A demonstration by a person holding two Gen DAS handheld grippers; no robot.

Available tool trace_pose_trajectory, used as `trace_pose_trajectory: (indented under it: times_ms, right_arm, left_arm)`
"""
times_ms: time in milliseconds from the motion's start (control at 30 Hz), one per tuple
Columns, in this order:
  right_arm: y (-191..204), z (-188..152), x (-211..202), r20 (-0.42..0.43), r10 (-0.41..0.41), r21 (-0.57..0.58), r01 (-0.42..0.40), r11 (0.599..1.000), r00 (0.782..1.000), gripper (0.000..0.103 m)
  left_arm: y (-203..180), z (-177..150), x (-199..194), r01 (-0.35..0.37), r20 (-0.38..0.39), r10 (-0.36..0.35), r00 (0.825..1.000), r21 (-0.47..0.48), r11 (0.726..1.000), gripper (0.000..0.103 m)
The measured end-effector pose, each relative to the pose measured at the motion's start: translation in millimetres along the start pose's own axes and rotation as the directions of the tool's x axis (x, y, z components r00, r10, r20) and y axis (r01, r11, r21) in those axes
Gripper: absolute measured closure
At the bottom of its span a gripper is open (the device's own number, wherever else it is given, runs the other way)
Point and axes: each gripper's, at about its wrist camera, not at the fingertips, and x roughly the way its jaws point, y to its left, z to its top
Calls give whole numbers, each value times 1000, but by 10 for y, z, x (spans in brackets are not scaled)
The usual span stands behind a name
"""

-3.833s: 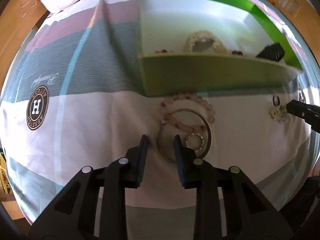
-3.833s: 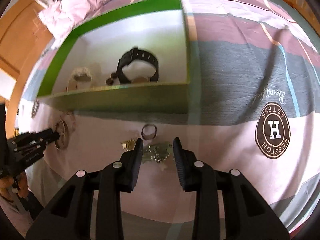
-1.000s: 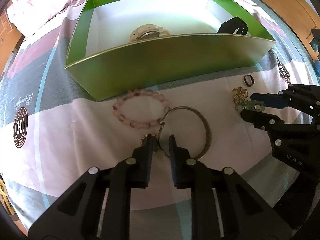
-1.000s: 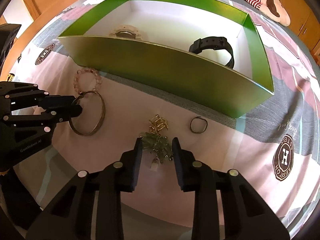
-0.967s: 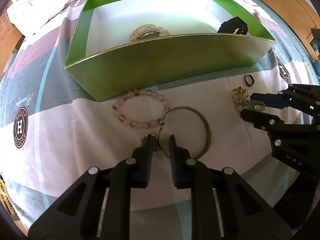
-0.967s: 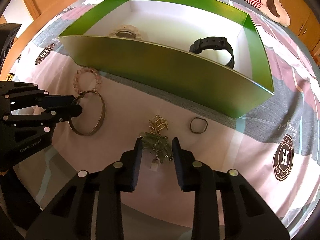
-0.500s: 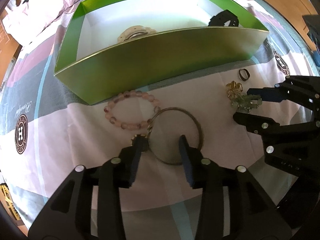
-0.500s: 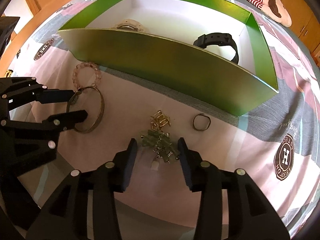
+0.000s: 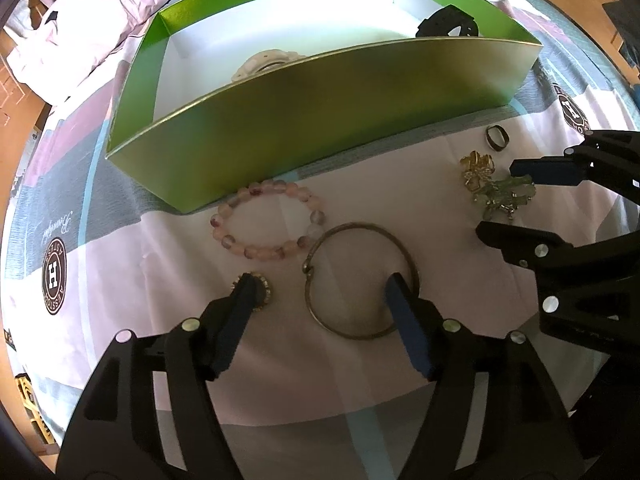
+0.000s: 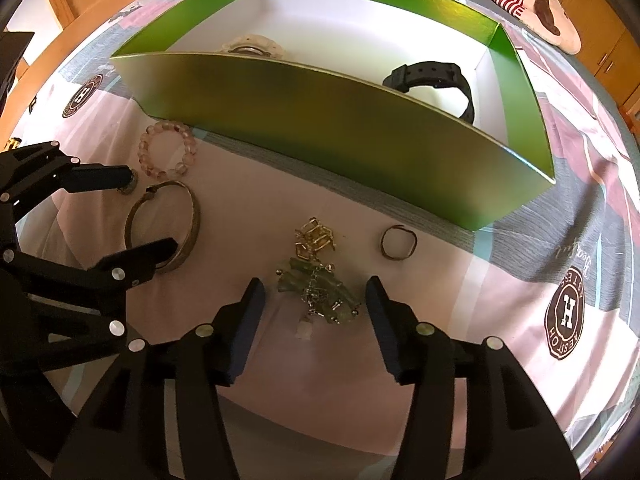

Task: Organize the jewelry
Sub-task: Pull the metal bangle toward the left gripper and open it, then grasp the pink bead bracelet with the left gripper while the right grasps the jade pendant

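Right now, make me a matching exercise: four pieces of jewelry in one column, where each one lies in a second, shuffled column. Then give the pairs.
Things:
1. black watch
2. pink bead bracelet
3. green pendant cluster
4. metal bangle

Places:
A. on the bedsheet, between the open fingers of the right hand-held gripper
B. inside the green box, at its right end
C. on the bedsheet just outside the box's near wall, with no finger in or around it
D. on the bedsheet, with one finger of the left hand-held gripper inside its loop

Pairs: 1-B, 2-C, 3-A, 4-D
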Motion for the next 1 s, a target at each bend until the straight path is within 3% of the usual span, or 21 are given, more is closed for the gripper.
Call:
trace_pose_trajectory:
  times_ms: [300, 367, 600, 800, 1000]
  right_arm:
    - [-104, -11, -23, 11, -4, 23, 4, 1000, 1000, 49]
    - [-208, -6, -78, 30, 0, 48, -1, 999, 1000, 49]
    - [-553, -8, -175, 62, -3, 183, -9, 983, 998, 49]
    - [-329, -48, -174, 44, 35, 86, -39, 996, 998, 49]
    - [-204, -67, -84, 25, 18, 34, -19, 999, 1000, 49]
  left_arm:
    - [150, 34, -143, 82, 41, -81, 996, -26, 996, 32]
    - [222, 47, -184, 87, 55, -84, 995, -47, 995, 26]
    - [724, 67, -134, 41, 26, -37, 999, -227, 973, 24]
    - [944, 55, -156, 17, 24, -10, 1000, -296, 955, 23]
    - [862, 160, -34, 1, 28, 7, 1000, -289, 957, 27]
